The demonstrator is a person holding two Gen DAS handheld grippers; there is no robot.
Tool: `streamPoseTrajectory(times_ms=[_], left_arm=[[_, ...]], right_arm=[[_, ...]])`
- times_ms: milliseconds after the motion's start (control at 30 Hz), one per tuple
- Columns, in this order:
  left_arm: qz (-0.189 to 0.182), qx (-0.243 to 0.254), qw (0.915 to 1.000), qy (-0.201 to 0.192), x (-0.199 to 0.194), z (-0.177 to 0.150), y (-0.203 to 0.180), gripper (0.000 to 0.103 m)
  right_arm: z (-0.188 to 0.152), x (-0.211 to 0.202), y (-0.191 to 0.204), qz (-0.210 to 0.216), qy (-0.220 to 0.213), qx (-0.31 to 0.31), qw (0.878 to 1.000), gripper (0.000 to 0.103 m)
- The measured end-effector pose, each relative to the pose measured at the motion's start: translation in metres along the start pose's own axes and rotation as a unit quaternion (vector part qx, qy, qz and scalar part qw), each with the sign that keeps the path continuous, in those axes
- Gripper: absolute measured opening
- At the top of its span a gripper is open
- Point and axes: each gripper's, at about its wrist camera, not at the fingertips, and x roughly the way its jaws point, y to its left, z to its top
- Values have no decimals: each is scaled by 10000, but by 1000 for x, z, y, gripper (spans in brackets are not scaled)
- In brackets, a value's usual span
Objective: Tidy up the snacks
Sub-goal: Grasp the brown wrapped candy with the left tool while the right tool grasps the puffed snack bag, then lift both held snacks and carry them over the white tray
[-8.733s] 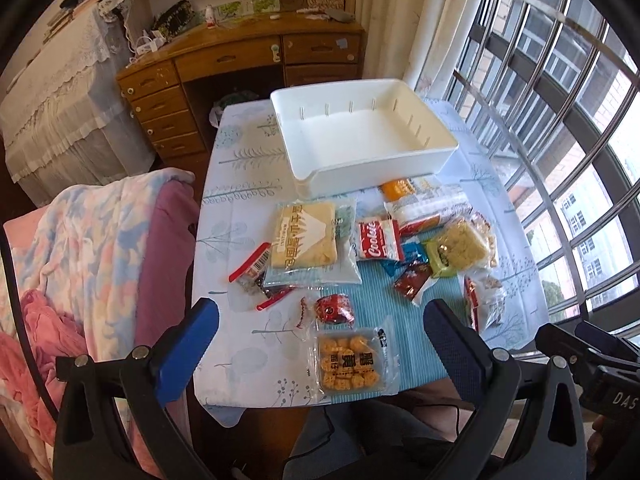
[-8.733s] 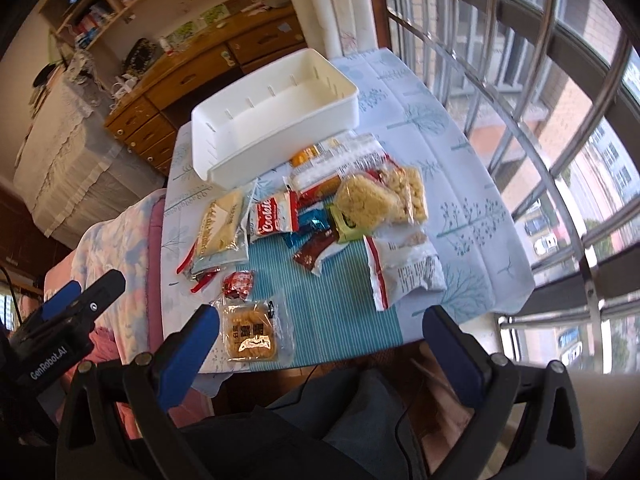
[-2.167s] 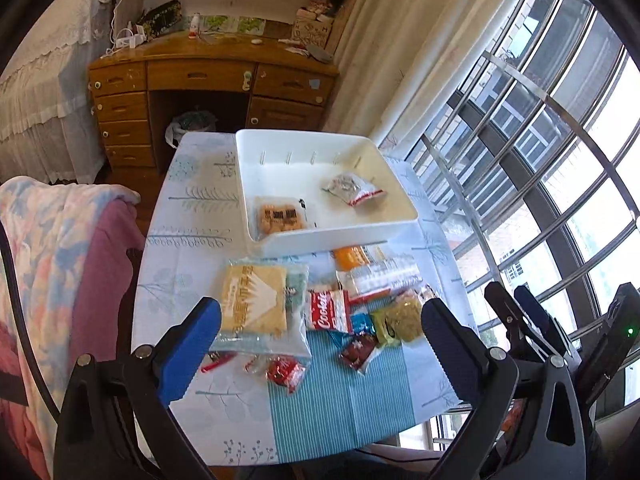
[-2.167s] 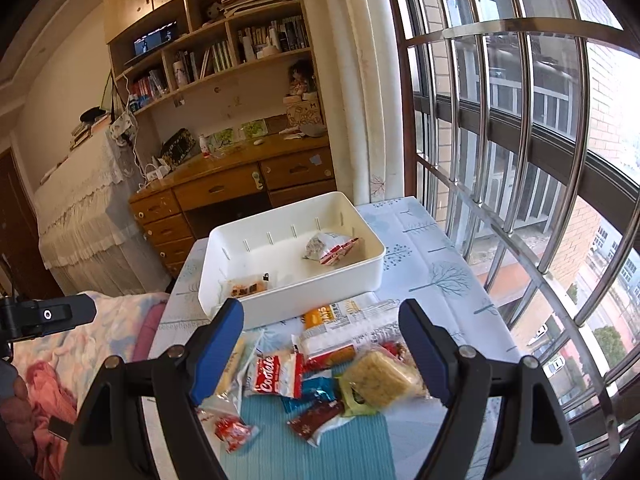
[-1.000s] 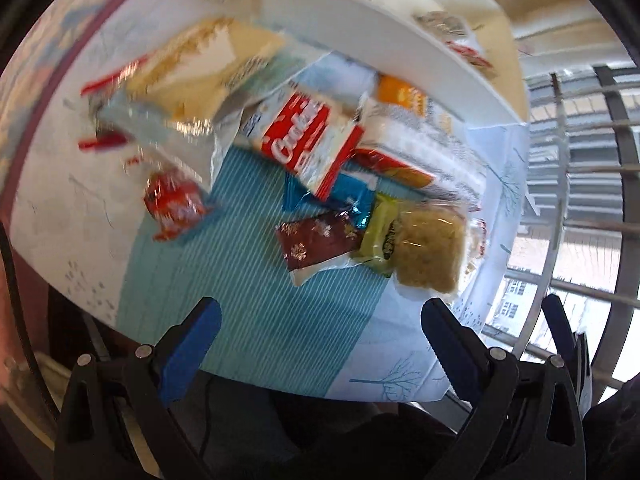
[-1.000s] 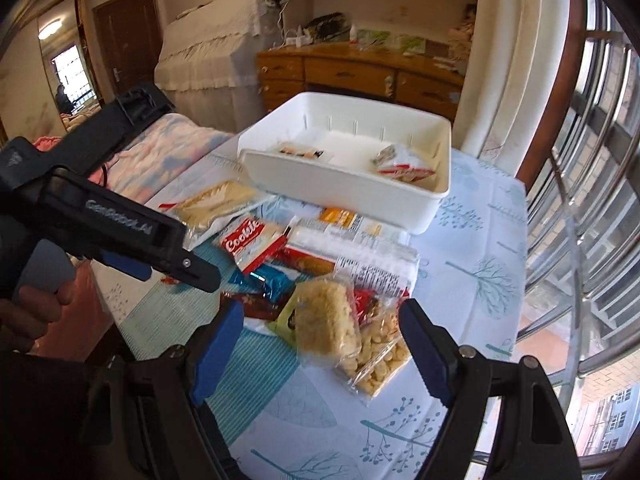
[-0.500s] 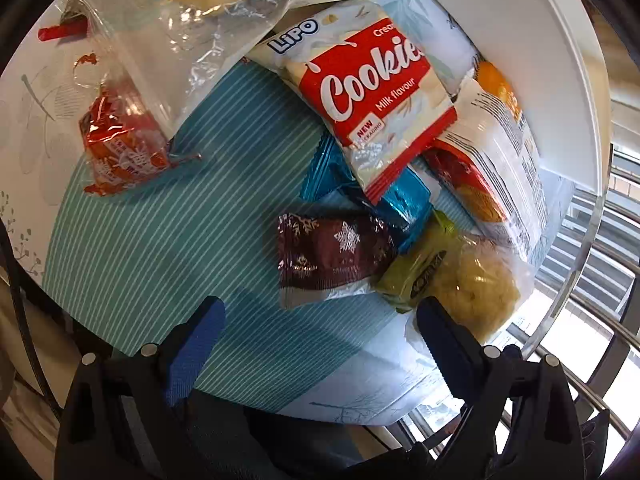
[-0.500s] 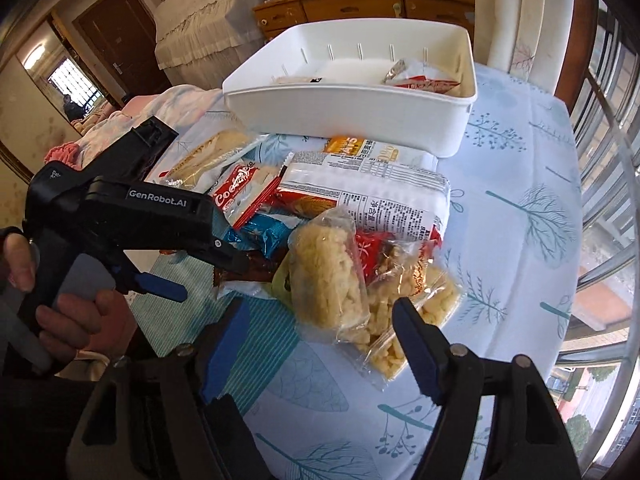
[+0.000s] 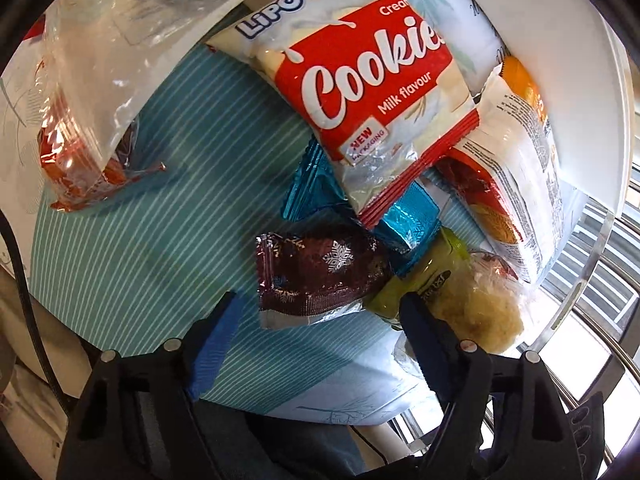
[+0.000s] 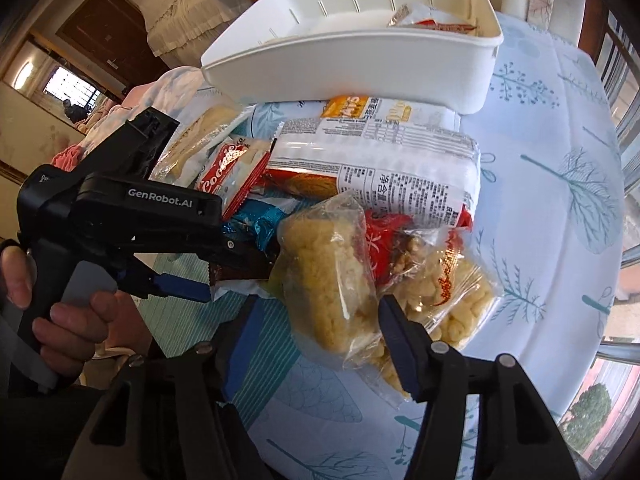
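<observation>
My left gripper [image 9: 318, 304] points down at the snack pile, its jaws closing around a brown snowflake packet [image 9: 320, 276]. The left pad stands clear of the wrapper. From the right wrist view, the left gripper [image 10: 228, 274] sits low over the same packet in a person's hand [image 10: 68, 312]. My right gripper [image 10: 320, 310] is closing around a clear bag of yellow rice crisp [image 10: 328, 280]; a gap shows at its left pad. Behind the pile, the white bin [image 10: 360, 60] holds a red and white packet [image 10: 432, 20].
A red and white cookie pack [image 9: 372, 80], blue foil packet [image 9: 412, 216], red candy wrapper [image 9: 80, 176], long printed pack [image 10: 380, 160] and bag of puffs [image 10: 452, 292] crowd the striped mat [image 9: 140, 240]. The table edge and window bars lie to the right.
Both grippers have dropped close to the snacks and their jaws have narrowed. The brown packet now lies between the left fingers, the rice crisp bag between the right ones.
</observation>
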Motion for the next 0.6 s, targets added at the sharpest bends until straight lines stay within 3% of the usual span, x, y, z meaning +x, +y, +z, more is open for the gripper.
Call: streamPoseTrajectory(times_ms=[67,133,267,333,400,600], left_arm=[[113,-13,9999,15,-1,2,-2,69],[206,28,9998,30,-1,3,-2,65],[359,13,9994,3,-9,5,1,54],[373,25,9993,-28,-11,5,1,38],[149,58,9999,-14,-11,5,2,28],[-23,178,9998,-90,-18,-3,6,20]], right_arm=[[0,1,-1,-16,48,39,10000,49],[1,3,-3,-75,131,76,9999,36],[2,5,-5,-23,185,139,9997,35],[2,4,-5,-2,177,129,9998,34],[3,5,-3,19,184,158,9997,33],[1,1,-4,40,106,296,9995,32]])
